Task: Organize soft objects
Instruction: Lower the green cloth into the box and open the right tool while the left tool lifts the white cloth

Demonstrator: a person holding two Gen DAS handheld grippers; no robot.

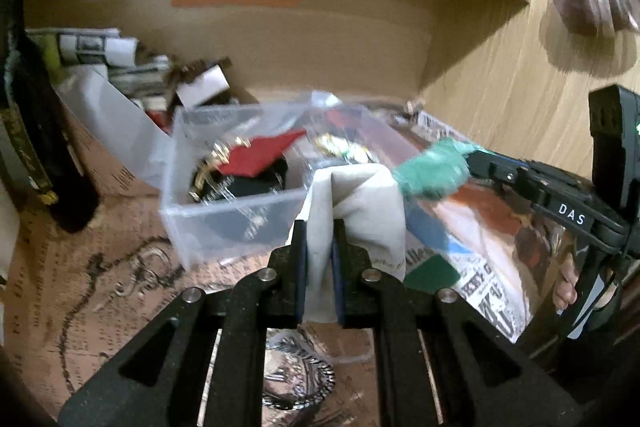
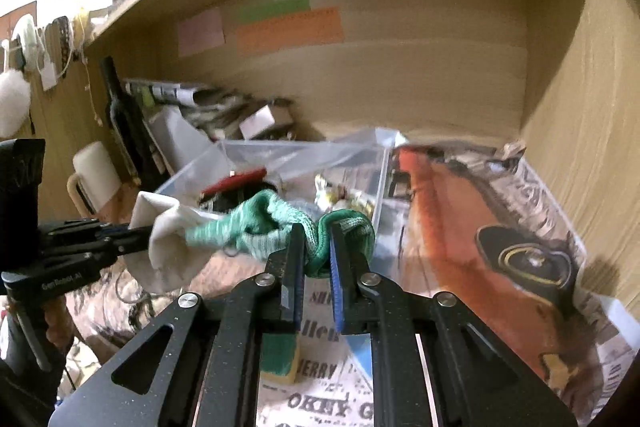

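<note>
My left gripper (image 1: 320, 231) is shut on the white end of a sock (image 1: 360, 203), held in the air in front of a clear plastic bin (image 1: 224, 215). My right gripper (image 2: 316, 239) is shut on the green knitted end (image 2: 260, 223) of the same piece. In the left wrist view the green end (image 1: 432, 167) runs right to the right gripper (image 1: 476, 163). In the right wrist view the white end (image 2: 168, 239) hangs from the left gripper (image 2: 136, 231). The fabric is stretched between the two grippers.
The bin holds a black item with a red top (image 1: 256, 159). A cluttered cardboard box (image 1: 120, 131) and a dark bottle (image 1: 44, 147) stand left. Printed newspaper (image 2: 460, 227) covers the shelf floor. Wooden walls close the back and right (image 2: 580, 107). A green sponge (image 2: 280, 355) lies below.
</note>
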